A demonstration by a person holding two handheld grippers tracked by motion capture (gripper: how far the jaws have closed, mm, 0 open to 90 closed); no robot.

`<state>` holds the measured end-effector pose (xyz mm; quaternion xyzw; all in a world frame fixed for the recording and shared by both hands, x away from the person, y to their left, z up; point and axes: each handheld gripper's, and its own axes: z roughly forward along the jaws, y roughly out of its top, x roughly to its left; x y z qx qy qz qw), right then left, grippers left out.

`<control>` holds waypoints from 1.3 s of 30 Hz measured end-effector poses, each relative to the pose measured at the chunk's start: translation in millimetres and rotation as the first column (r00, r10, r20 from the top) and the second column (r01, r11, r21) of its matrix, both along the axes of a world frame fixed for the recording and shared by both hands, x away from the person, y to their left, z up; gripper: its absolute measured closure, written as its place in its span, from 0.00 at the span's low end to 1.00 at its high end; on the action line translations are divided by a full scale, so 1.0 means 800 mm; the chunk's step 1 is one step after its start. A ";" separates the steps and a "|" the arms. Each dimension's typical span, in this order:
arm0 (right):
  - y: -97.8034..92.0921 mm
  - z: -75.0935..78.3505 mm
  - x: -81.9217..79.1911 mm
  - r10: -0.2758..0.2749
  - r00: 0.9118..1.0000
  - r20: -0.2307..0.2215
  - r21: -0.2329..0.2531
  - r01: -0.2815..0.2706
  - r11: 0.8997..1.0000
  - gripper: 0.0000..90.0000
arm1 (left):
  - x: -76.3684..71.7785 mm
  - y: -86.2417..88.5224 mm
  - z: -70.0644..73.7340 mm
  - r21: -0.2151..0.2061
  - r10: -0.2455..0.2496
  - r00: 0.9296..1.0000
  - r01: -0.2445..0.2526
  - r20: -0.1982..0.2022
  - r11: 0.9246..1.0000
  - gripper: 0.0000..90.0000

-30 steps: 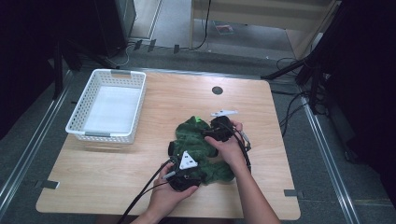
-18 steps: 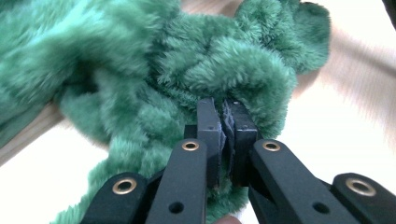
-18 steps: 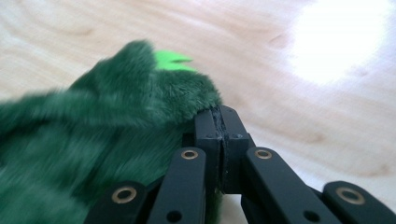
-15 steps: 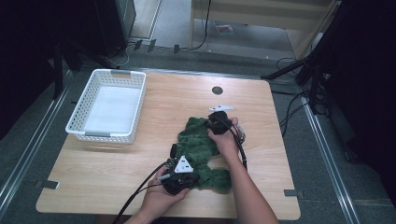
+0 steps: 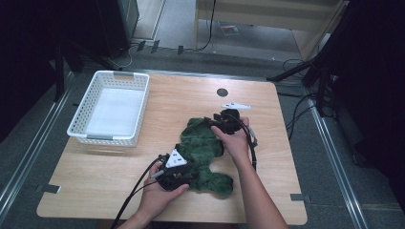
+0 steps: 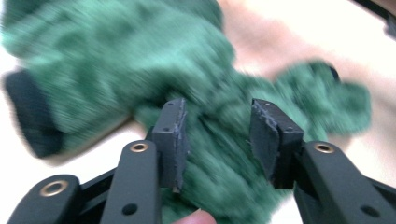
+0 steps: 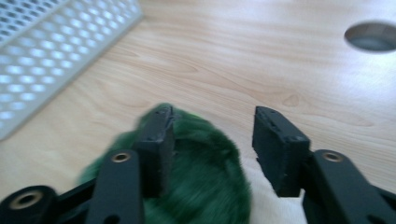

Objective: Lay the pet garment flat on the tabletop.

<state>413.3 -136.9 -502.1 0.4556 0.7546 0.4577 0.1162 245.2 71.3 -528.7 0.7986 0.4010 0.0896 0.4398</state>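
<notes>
A dark green fuzzy garment lies spread on the wooden table, right of centre. My left gripper sits at its near left edge, jaws open over the fabric. My right gripper rests at the garment's far end, also open, with the green fabric under its left jaw. A dark cuff shows at the left in the left gripper view. Both hands hold the grippers from below.
A white perforated basket stands empty at the table's left; its wall shows in the right gripper view. A round hole sits in the tabletop near the far edge. Cables trail off the front edge.
The garment has been spread out from a bunched heap into a longer shape. My right gripper moved toward the far end; my left gripper shifted toward the near edge.
</notes>
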 end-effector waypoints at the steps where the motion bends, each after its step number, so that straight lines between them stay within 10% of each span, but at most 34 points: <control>1: -0.004 0.010 -0.010 0.005 1.000 0.014 0.006 -0.005 1.000 0.50 | 0.001 0.000 0.001 0.002 0.026 1.000 -0.026 0.009 1.000 0.61; 6: -0.025 0.035 -0.092 -0.081 0.993 0.081 0.057 0.077 0.995 0.49 | 0.013 -0.010 -0.007 0.096 0.069 0.998 -0.069 0.011 0.993 0.59; 12: -0.009 -0.017 -0.193 -0.069 0.997 -0.021 -0.013 0.069 0.998 0.50 | 0.022 -0.016 -0.019 0.136 0.093 0.996 -0.092 -0.005 0.986 0.71; 24: 0.012 -0.052 -0.214 0.003 1.000 0.023 -0.187 0.001 0.982 0.91 | 0.030 0.001 -0.022 0.135 0.132 0.991 -0.130 -0.003 0.982 0.91; 29: -0.007 -0.056 -0.213 -0.019 1.000 0.013 -0.196 0.021 0.980 0.90 | 0.028 0.002 -0.023 0.123 0.107 0.994 -0.106 -0.002 0.987 0.88; 32: -0.009 -0.052 -0.212 0.002 1.000 -0.009 -0.139 -0.004 0.990 0.73 | 0.022 -0.004 -0.024 0.126 0.049 0.999 -0.051 0.020 0.991 0.75; 39: 0.010 -0.048 -0.207 0.010 0.998 0.066 -0.170 0.001 0.985 0.66 | 0.023 -0.004 -0.025 0.106 0.061 0.998 -0.062 0.013 0.992 0.76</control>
